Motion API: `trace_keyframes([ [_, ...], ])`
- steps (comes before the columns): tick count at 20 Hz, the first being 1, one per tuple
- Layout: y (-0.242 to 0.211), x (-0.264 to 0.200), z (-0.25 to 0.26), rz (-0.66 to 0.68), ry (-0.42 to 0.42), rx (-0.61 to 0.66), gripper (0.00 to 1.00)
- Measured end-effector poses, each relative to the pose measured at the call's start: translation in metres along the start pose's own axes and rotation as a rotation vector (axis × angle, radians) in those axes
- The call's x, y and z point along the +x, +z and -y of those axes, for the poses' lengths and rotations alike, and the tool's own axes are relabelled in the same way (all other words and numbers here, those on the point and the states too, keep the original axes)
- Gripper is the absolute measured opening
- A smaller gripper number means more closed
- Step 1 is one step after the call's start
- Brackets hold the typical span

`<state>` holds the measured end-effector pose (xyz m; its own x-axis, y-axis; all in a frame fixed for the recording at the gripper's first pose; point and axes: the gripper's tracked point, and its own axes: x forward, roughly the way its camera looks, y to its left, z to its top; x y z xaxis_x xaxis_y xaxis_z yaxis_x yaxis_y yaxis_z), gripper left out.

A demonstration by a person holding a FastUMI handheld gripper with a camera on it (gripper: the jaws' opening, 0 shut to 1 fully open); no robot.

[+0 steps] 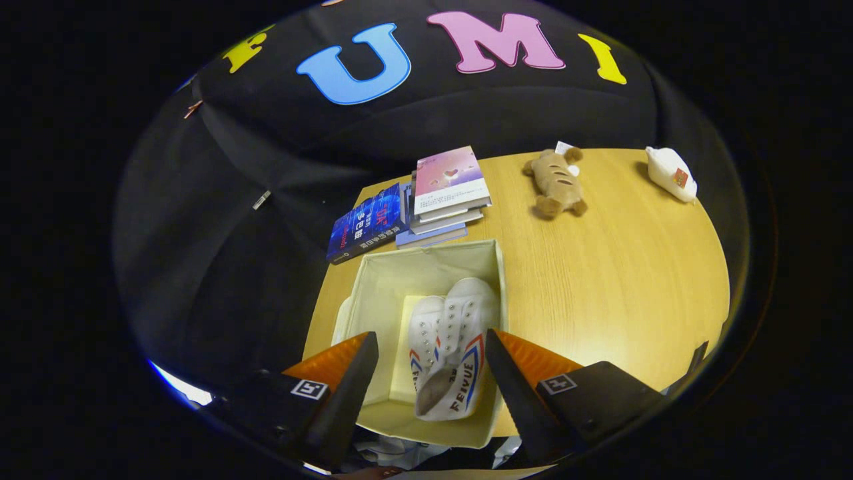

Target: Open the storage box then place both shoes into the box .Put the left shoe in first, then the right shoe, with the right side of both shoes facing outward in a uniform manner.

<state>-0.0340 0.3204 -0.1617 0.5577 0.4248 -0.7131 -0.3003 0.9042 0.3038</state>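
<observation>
The gripper (432,347) is hovering with fingers spread wide, gripping nothing. Between them, at 12 o'clock, both shoes (448,347) are lying side by side inside the open storage box (380,287). Bare table (626,280) is stretching toward 2 o'clock; books (426,200) are crowding the box's far rim. The box's near edge is getting hidden behind the fingers.

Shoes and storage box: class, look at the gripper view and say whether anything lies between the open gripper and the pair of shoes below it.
Nothing visible does. Both shoes already lie side by side inside the open storage box, toward its right wall. The gripper is open above them, its fingers spread to either side of the pair, with only air between.
</observation>
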Motion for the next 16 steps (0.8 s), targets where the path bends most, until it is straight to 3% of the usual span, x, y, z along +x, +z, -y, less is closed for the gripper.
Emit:
trace_keyframes([
  [6, 0.053, -0.055, 0.055, 0.19, -0.06, -0.098, 0.99],
  [16, 0.18, -0.182, 0.158, 0.62, -0.069, -0.339, 0.98],
])
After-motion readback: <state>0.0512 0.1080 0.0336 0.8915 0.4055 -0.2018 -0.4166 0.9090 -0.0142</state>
